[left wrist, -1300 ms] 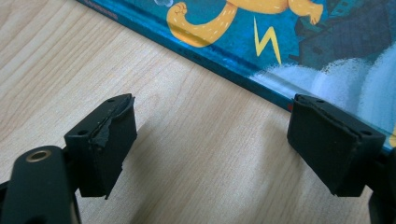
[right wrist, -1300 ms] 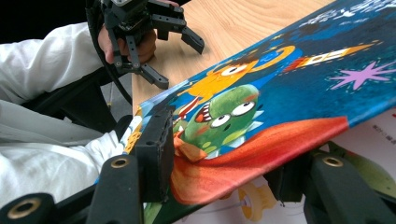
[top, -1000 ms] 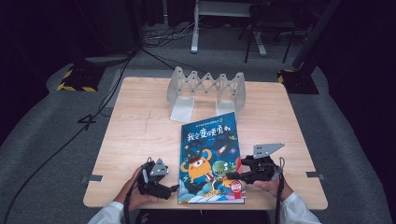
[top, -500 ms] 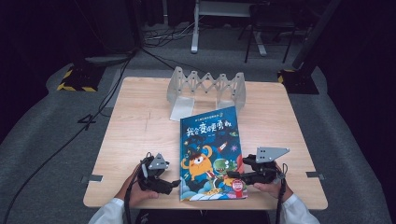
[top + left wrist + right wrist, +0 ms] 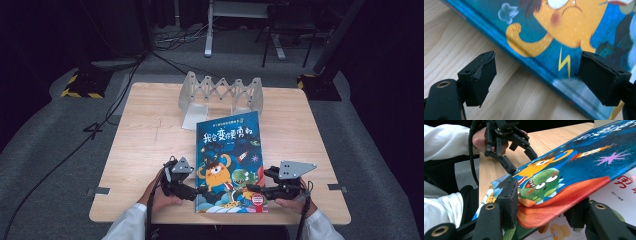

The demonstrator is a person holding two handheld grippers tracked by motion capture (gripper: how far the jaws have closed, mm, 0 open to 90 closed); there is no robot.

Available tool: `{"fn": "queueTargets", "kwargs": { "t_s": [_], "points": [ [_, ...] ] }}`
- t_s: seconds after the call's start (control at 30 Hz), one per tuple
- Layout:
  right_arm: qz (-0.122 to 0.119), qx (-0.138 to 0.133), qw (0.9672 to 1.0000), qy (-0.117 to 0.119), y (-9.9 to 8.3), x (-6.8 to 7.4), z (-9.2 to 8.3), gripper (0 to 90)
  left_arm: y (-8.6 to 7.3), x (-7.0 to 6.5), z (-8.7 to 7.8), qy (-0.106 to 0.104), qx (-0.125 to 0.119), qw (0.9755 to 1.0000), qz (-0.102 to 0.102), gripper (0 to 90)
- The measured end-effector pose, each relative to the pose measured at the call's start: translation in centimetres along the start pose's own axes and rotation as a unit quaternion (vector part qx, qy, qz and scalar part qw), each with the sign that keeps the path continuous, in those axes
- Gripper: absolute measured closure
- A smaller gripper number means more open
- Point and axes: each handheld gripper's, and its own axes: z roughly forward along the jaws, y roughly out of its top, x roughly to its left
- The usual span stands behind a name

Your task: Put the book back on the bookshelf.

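A blue picture book (image 5: 227,150) with cartoon monsters lies on the wooden table (image 5: 145,145), its spine to the left. My right gripper (image 5: 252,189) is at its near right corner. In the right gripper view it (image 5: 545,205) has the front cover (image 5: 586,167) between its jaws, one pad on top and one underneath, and the cover is raised off the white first page (image 5: 619,192). My left gripper (image 5: 197,190) is at the spine near the front. It (image 5: 537,67) stands open, with the book's edge (image 5: 544,30) running just past its tips. It also shows across the book (image 5: 522,163).
A grey zigzag folding rack (image 5: 222,95) stands at the back of the table, just behind the book's far edge. The table's front edge lies right under both hands. Bare wood stretches to the left of the book. Cables run over the floor at the left.
My left gripper has moved a little forward and right, closer to the book's spine. The right gripper and the raised cover stay about where they were.
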Motion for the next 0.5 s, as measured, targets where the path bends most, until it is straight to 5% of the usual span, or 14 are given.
{"fn": "queueTargets", "kwargs": {
  "t_s": [0.17, 0.27, 0.5],
  "points": [
    [-0.008, -0.001, 1.0000, -0.003, 0.0, 0.1, -0.1, 51.0, 0.5, 0.4, 0.4, 0.000, -0.010, 0.9999, -0.008, 11.2],
    [-0.016, -0.004, 0.9999, -0.004, 0.0, 0.2, -0.2, 51.0, 0.5, 1.0, 0.6, -0.028, -0.018, 0.9990, -0.031, 11.7],
    [-0.030, -0.007, 0.9995, -0.007, 0.1, 0.5, -0.3, 51.0, 1.1, 1.4, 1.1, -0.054, -0.021, 0.9978, -0.032, 6.5]
  ]
}}
